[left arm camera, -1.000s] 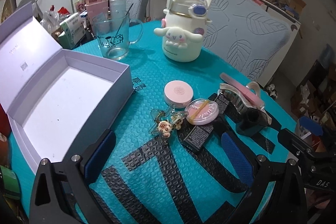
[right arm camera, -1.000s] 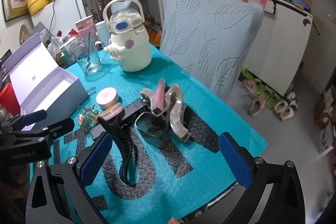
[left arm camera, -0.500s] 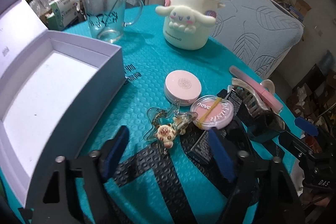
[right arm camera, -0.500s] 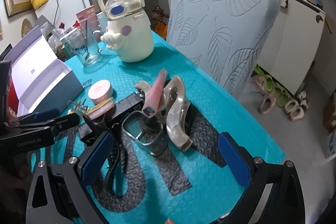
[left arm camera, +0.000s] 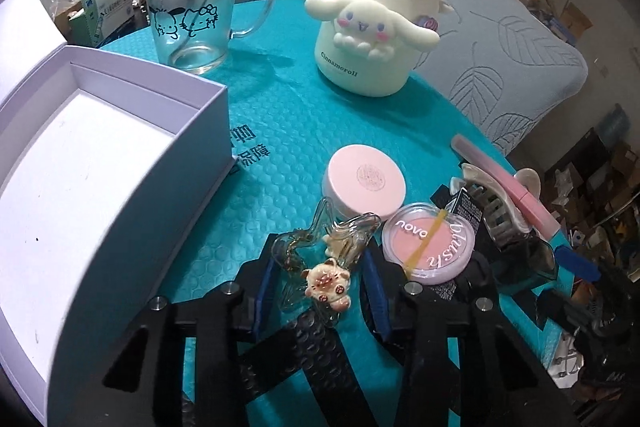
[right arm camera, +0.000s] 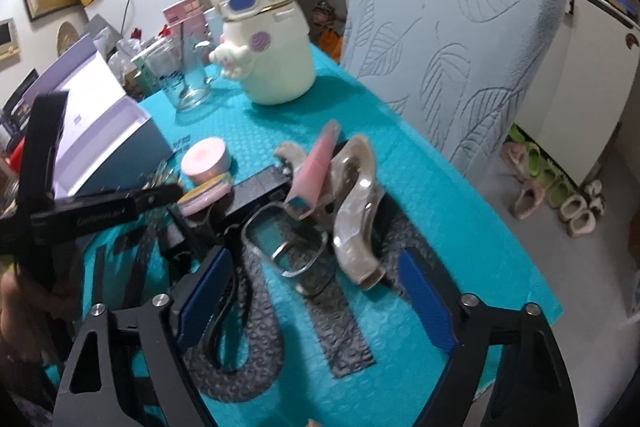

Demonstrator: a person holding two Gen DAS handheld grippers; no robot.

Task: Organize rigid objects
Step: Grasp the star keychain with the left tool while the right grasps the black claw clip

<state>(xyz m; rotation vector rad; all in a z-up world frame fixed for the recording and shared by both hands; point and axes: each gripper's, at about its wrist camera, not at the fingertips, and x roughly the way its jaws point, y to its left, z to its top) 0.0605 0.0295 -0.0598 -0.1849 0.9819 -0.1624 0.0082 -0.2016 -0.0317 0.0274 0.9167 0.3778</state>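
A clear star keychain with a small bear charm (left arm camera: 325,283) lies on the teal mat. My left gripper (left arm camera: 320,267) is shut on it, one blue pad on each side. A pink round jar (left arm camera: 366,179) and a pink blush compact (left arm camera: 428,243) lie just beyond it. My right gripper (right arm camera: 314,263) hovers low with its jaws closing. A metal belt buckle (right arm camera: 296,247) and a pearly hair claw (right arm camera: 356,223) lie between its fingers, and neither pad touches them. A pink tube (right arm camera: 316,167) rests across the claw.
An open white box (left arm camera: 80,167) stands at the left. A glass mug (left arm camera: 192,15) and a white cartoon bottle (left arm camera: 372,39) stand at the back. A black belt strap (right arm camera: 224,307) curls by my right gripper. A leaf-patterned chair (right arm camera: 460,47) stands beyond the table's right edge.
My left gripper came forward and down over the keychain, and its jaws closed from wide open onto it. My right gripper sank toward the buckle and claw, and its jaws narrowed a little.
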